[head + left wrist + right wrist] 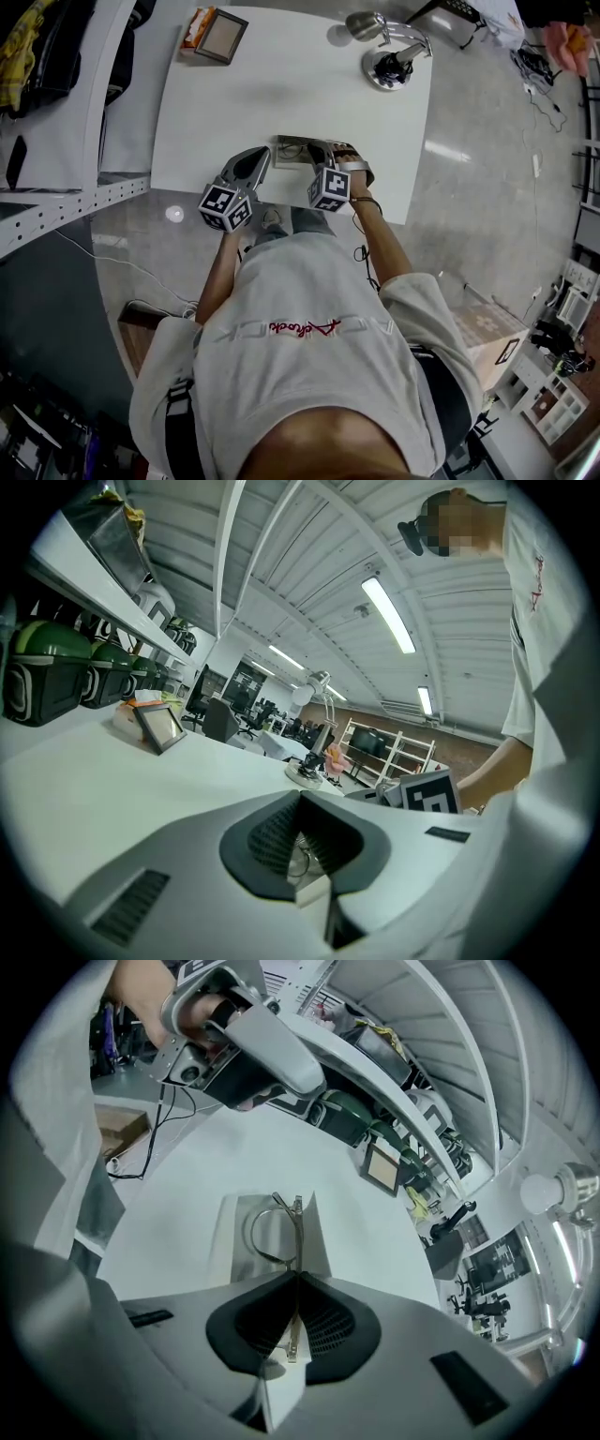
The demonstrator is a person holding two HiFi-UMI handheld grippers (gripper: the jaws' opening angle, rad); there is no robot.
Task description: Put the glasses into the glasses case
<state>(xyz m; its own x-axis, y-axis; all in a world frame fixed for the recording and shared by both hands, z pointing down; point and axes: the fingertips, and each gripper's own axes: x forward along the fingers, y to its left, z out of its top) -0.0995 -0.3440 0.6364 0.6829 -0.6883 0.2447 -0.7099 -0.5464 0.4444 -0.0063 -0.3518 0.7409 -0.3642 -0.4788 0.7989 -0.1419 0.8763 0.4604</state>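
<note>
An open grey glasses case [289,150] lies near the front edge of the white table [281,84]. My right gripper [322,153] is over it, shut on one temple of thin metal-rimmed glasses [274,1232]. In the right gripper view the lens rims hang just above the case [225,1241], ahead of the closed pads of the right gripper [298,1277]. My left gripper [255,161] sits beside the case's left end. In its own view the left gripper [300,797] has its pads meeting at the tip. A bit of wire shows in the gap behind them, and I cannot tell whether it is gripped.
A picture frame [220,36] and an orange box [195,26] stand at the table's far left corner. A desk lamp [389,56] is at the far right. A metal shelf [56,202] runs along the left side. My body is against the front edge.
</note>
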